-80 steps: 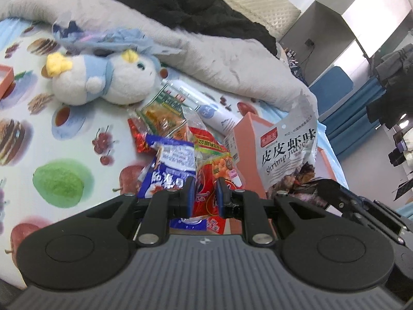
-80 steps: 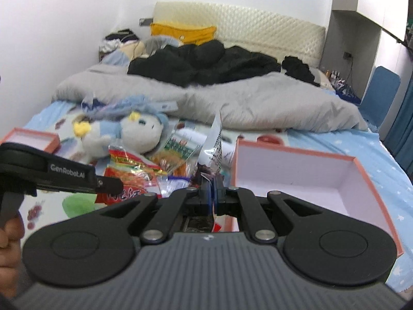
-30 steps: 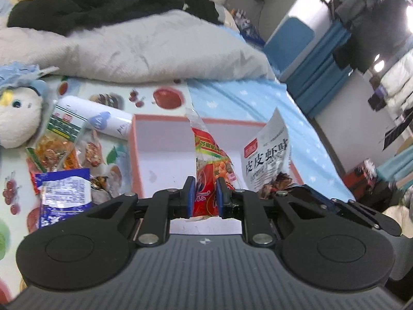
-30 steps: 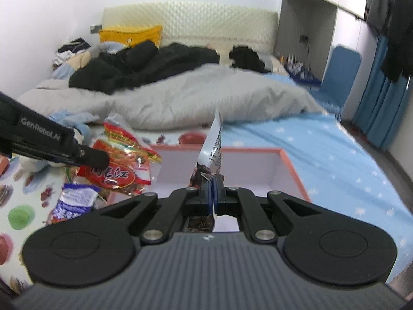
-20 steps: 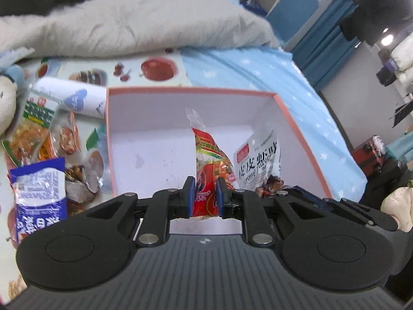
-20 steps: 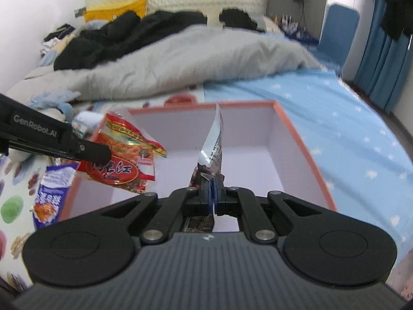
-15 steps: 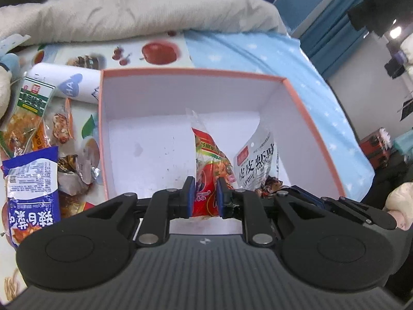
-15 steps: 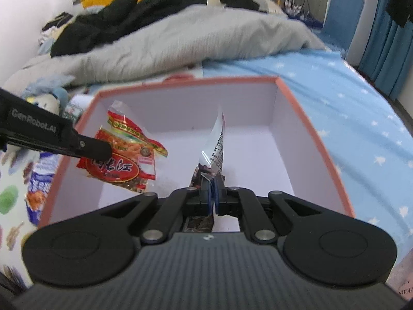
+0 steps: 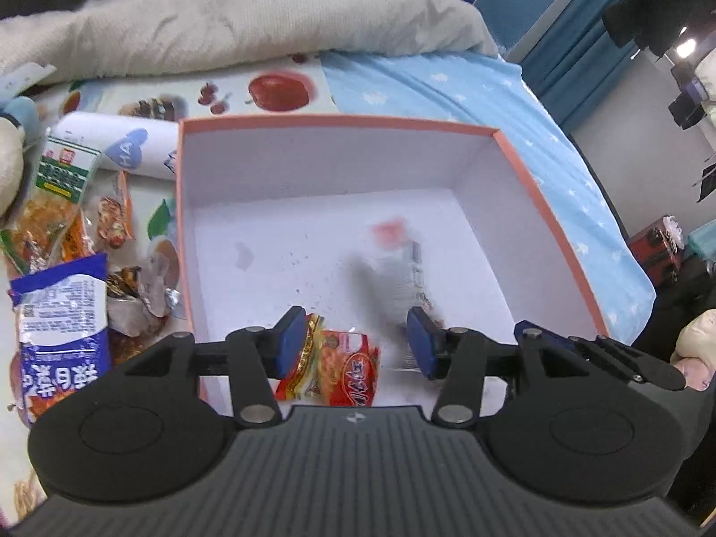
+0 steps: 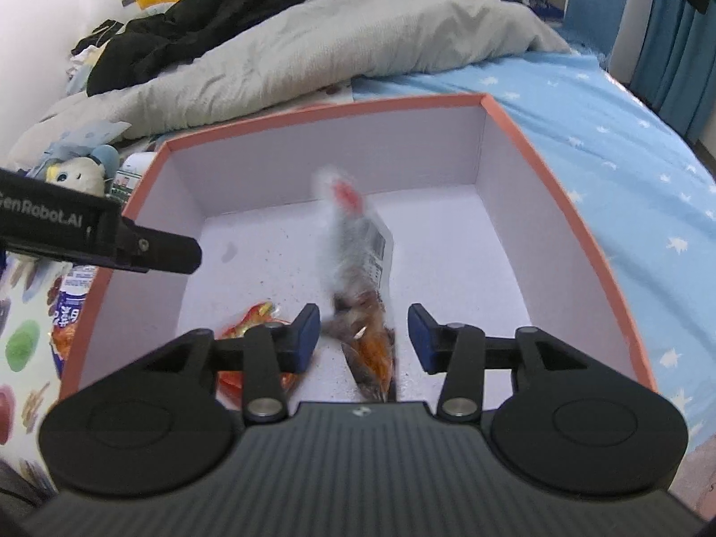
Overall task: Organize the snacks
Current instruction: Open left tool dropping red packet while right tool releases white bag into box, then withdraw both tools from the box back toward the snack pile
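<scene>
1. The left gripper hangs over the near edge of the pink-rimmed box, its blue-padded fingers spread wide and gripping nothing.
2. A red snack packet lies on the white floor of the box just below and between those fingers, touching neither pad as far as can be seen.
3. The right gripper is over the same box, its fingers also wide apart with nothing held.
4. A clear shrimp-snack bag sits between and just ahead of the right fingers, free of both pads; it is motion-blurred, so its exact pose cannot be told.
5. From the right wrist view the red packet shows at the box's near left corner, partly hidden behind the left-hand finger.
6. Outside the box to the left, on the fruit-print sheet of the bed, lie a blue-and-white packet, a green-topped packet and a white tube.
7. A grey duvet lies bunched beyond the box.
</scene>
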`<state>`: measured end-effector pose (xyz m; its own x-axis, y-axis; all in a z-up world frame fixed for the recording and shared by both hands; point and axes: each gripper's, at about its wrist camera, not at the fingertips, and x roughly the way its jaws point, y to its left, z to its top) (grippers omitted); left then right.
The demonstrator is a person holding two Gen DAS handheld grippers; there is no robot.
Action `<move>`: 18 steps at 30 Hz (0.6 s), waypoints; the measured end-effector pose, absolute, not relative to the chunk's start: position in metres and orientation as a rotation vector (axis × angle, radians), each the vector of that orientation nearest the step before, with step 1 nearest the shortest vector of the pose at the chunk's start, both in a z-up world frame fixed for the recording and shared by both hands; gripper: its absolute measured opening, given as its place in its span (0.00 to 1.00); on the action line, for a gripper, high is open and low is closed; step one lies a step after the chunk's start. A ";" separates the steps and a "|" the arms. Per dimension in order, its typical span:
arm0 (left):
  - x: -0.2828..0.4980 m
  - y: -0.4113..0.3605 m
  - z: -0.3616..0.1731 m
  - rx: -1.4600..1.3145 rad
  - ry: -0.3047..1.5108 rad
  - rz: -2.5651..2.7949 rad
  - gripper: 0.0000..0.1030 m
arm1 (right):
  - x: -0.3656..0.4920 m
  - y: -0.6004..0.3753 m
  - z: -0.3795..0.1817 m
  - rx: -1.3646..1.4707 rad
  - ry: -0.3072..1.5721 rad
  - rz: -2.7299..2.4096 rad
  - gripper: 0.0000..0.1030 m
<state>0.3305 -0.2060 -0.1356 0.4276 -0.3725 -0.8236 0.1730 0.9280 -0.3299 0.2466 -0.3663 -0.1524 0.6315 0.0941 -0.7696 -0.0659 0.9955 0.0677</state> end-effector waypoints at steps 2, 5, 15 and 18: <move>0.324 -0.203 -0.125 -0.205 1.048 -0.356 0.54 | 0.242 -0.365 -0.143 0.037 0.859 0.087 0.45; 0.313 -0.197 -0.108 -0.196 1.009 -0.360 0.54 | 0.236 -0.363 -0.127 0.040 0.819 0.087 0.45; 0.263 -0.166 -0.048 -0.217 0.861 -0.360 0.54 | 0.203 -0.341 -0.067 0.034 0.667 0.112 0.45; 0.246 -0.153 -0.033 -0.214 0.818 -0.353 0.54 | 0.193 -0.331 -0.054 0.038 0.631 0.126 0.45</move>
